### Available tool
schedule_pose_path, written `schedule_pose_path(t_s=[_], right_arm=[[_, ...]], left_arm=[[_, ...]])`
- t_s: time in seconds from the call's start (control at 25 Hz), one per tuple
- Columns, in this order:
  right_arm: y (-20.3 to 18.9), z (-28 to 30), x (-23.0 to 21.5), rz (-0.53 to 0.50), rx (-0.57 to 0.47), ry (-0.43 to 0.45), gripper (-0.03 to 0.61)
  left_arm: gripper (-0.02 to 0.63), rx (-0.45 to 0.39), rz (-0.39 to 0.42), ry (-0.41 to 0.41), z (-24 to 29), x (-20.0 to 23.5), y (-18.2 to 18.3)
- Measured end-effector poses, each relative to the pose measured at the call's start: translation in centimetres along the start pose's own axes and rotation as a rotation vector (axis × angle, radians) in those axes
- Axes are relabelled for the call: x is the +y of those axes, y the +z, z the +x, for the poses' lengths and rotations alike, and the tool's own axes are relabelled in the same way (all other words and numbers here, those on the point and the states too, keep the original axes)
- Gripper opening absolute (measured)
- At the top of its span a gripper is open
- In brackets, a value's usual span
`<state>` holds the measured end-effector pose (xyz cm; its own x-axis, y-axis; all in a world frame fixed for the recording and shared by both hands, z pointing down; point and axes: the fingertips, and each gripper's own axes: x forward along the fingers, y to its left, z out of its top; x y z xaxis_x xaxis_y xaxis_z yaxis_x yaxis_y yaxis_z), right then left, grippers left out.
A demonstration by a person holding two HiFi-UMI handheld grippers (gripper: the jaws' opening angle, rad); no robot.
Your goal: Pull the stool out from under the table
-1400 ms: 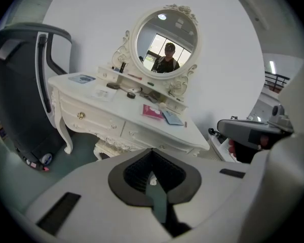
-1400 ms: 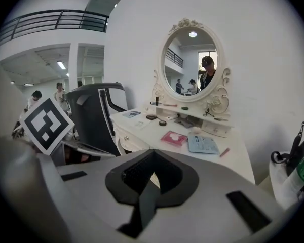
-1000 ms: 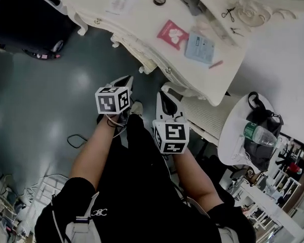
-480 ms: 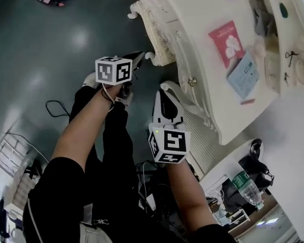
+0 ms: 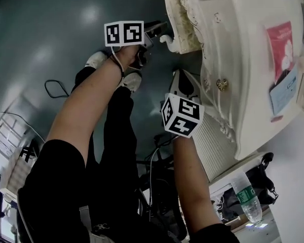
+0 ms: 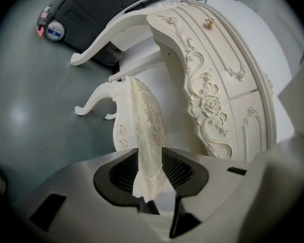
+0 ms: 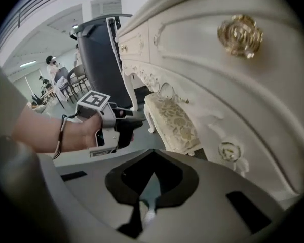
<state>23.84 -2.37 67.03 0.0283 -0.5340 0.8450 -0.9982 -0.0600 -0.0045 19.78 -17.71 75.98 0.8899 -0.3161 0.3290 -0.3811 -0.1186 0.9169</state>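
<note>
1. Stool (image 6: 144, 130): cream, curled carved legs, patterned cushion. It stands tucked under the carved cream tabletop (image 6: 218, 70), on the dark glossy floor (image 6: 35, 115).
2. Left tool (image 6: 164, 211): jaws a little apart, having just been opening. The near corner of the stool's cushion sits right at the gap, and the pads do not visibly press on it (this view is rolled, so the seat runs edge-on up the frame).
3. Right tool (image 7: 141, 219): jaws together at the tips, nothing between them. It faces the drawer front with its gold rose knob (image 7: 239, 34). The stool's seat lies beyond, apart from it.
4. Head view: both tools are low, just beside the tabletop's carved front edge.
</note>
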Motion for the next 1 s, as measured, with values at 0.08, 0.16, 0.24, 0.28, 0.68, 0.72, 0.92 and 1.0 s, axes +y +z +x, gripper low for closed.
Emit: schedule_pose_path(t_s=[0.08,0.16,0.24,0.28,0.68,0.72,0.92,1.0], right_arm=[[-0.8,1.7,0.2,-0.003,0.025,0.01,0.006],[-1.3,3.0,0.5,-0.009,0.045,0.022,0.006],[-1.6,4.0,0.7,-0.017,0.06,0.036,0.006],[-1.7,4.3,0.7,-0.021,0.066,0.042,0.006],[-3.7,5.6,-0.5,0.005,0.103,0.055,0.006],[-3.9,5.6,-0.6,0.003,0.106,0.055,0.006],[-4.5,5.9,-1.4,-0.001,0.111,0.059,0.006],[-4.4,6.1,-1.6,-0.001,0.101,0.06,0.006]], left_arm=[[0.15,-0.016,-0.034,-0.025,1.4,0.4,0.8],[0.169,-0.017,-0.049,-0.041,2.9,0.8,1.6],[0.175,-0.008,-0.061,-0.044,4.2,1.4,2.1],[0.187,-0.008,-0.073,-0.043,4.8,1.7,2.3],[0.452,0.005,-0.162,-0.043,8.9,3.2,1.0],[0.465,-0.005,-0.173,-0.045,9.2,3.3,0.9],[0.552,-0.05,-0.201,-0.043,10.4,5.0,0.9],[0.592,-0.052,-0.197,-0.076,10.7,5.3,0.9]])
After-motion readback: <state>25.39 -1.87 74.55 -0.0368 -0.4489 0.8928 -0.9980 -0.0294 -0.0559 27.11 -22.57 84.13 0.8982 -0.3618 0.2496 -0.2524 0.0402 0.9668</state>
